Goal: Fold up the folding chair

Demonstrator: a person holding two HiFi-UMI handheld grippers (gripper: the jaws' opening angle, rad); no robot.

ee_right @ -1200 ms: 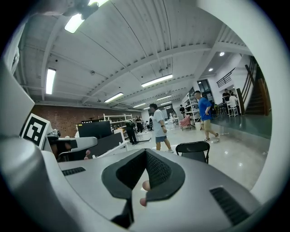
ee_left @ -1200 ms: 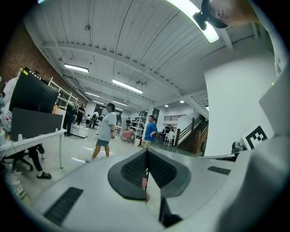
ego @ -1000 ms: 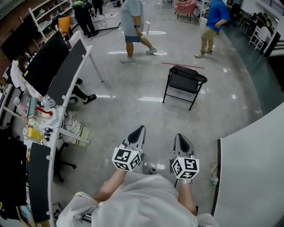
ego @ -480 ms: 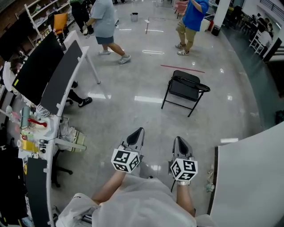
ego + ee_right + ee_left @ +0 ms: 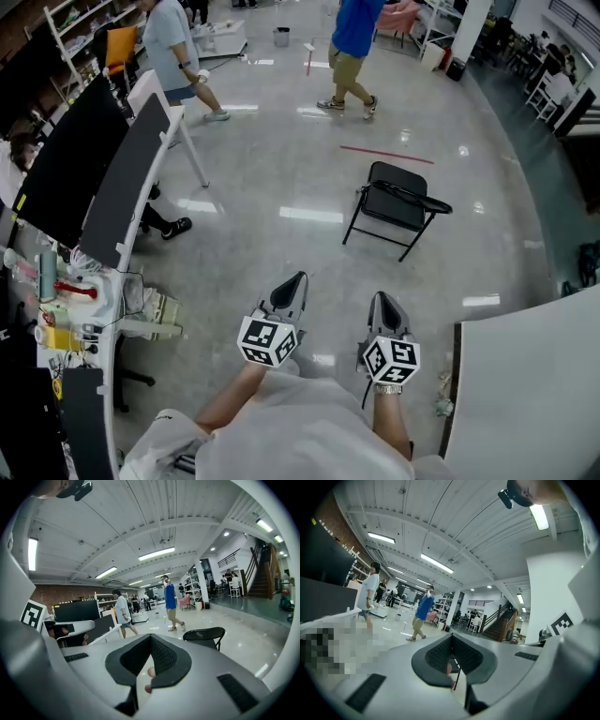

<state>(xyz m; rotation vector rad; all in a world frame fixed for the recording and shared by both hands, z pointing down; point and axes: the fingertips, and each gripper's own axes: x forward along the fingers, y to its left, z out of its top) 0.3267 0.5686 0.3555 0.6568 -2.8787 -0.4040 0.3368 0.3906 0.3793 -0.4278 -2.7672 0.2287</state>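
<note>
Walking toward the black metal folding chair (image 5: 398, 202), the person holds both tools out in front. The chair stands open on the shiny grey floor (image 5: 272, 244), at about one o'clock from the tools and still well apart from them. Its seat is down and its legs are spread, so no folding is done yet.

The left gripper (image 5: 292, 284) has its two jaws pressed together, with nothing between them. The right gripper (image 5: 382, 302) is the same: jaws together, holding nothing. Both looked just like this a second ago.

What has changed is the room around them. The chair now sits a little lower in the head view, so it looks nearer. The person in the blue shirt (image 5: 354, 37) has walked across, from one o'clock to twelve o'clock, far behind the chair. The person in the pale grey shirt (image 5: 173, 47) has gone over to eleven o'clock, by the long white desk with black screens (image 5: 122, 178) at nine o'clock.

I think this is still the walk-up part. The jaws will likely need to open before they can grab the chair's seat or back.
</note>
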